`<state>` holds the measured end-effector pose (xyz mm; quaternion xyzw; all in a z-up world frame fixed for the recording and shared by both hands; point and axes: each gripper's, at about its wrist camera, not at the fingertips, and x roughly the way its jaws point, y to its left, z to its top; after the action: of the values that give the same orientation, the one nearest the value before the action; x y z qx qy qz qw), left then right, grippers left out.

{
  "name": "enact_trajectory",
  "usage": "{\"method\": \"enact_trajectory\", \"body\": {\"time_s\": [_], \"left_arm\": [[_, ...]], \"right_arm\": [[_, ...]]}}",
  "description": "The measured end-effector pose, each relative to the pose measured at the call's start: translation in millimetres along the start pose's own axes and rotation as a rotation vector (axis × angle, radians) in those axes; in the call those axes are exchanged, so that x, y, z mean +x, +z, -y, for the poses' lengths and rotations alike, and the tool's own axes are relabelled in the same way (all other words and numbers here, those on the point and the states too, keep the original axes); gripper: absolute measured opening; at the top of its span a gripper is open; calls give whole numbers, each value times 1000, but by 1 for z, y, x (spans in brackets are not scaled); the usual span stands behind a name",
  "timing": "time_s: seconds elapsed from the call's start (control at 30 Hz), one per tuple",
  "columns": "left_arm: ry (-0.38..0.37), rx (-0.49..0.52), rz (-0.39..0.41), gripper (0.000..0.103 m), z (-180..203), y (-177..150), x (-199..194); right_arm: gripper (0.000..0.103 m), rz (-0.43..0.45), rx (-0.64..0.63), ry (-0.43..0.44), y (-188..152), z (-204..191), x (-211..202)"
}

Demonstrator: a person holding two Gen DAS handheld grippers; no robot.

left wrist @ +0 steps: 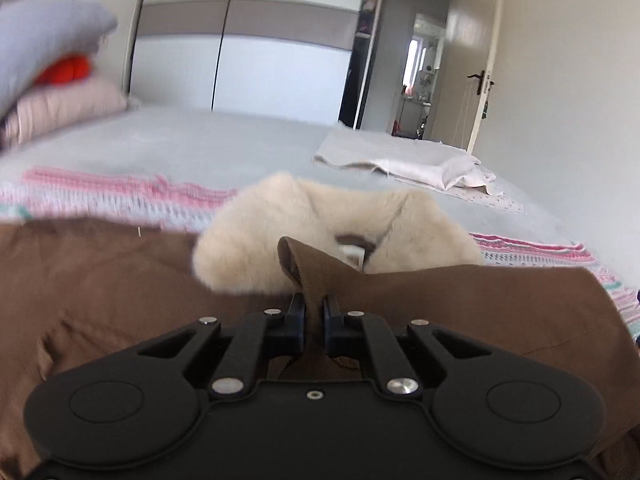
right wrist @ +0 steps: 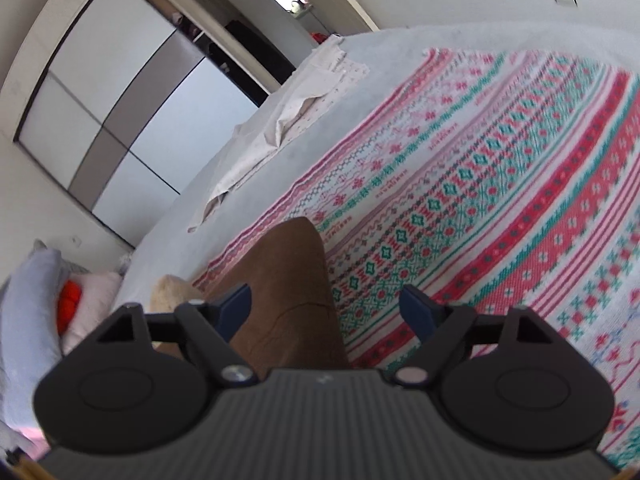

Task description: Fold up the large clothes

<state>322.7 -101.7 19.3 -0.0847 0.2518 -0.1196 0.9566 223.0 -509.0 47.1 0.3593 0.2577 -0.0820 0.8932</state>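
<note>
My left gripper (left wrist: 314, 312) clenched on coat (left wrist: 460, 304) fold, frame centre. My right gripper (right wrist: 326, 304) released, over coat. Folding barely begun; most remains.

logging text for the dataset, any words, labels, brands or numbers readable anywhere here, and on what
None can be read.
White tag inside the brown coat at its cream fur collar: too blurred to read.
Sticker by the door handle: too small.
Patterned blanket: woven motifs only, no lettering made out.

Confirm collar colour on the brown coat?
Cream, fluffy collar on the brown coat; clearest in the left wrist view.
</note>
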Motion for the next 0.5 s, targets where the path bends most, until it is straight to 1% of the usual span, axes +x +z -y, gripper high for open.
{"method": "enact_trajectory", "body": {"time_s": [0.07, 0.13, 0.2, 0.27, 0.33, 0.37, 0.43, 0.5], "left_arm": [[-32, -28, 7, 9, -7, 5, -4], [-65, -41, 34, 9, -10, 7, -10], [-79, -32, 43, 9, -10, 7, -12], [-81, -30, 39, 9, -9, 6, -11], [-73, -22, 17, 9, -9, 5, -8], [-69, -23, 10, 9, -9, 6, -7], [-73, -32, 8, 9, -9, 6, -9], [-79, -45, 17, 9, -10, 6, -11]], "right_arm": [[84, -3, -87, -30, -1, -13, -4], [86, -23, -168, -54, -4, -27, -8], [87, -46, -235, -62, -7, -44, -11], [87, -103, -368, -71, -12, -66, -13], [88, -107, -513, -123, -20, -86, -24], [90, -114, -584, -142, -27, -92, -31], [90, -143, -687, -161, -41, -93, -44], [90, -187, -734, -175, -57, -84, -52]]}}
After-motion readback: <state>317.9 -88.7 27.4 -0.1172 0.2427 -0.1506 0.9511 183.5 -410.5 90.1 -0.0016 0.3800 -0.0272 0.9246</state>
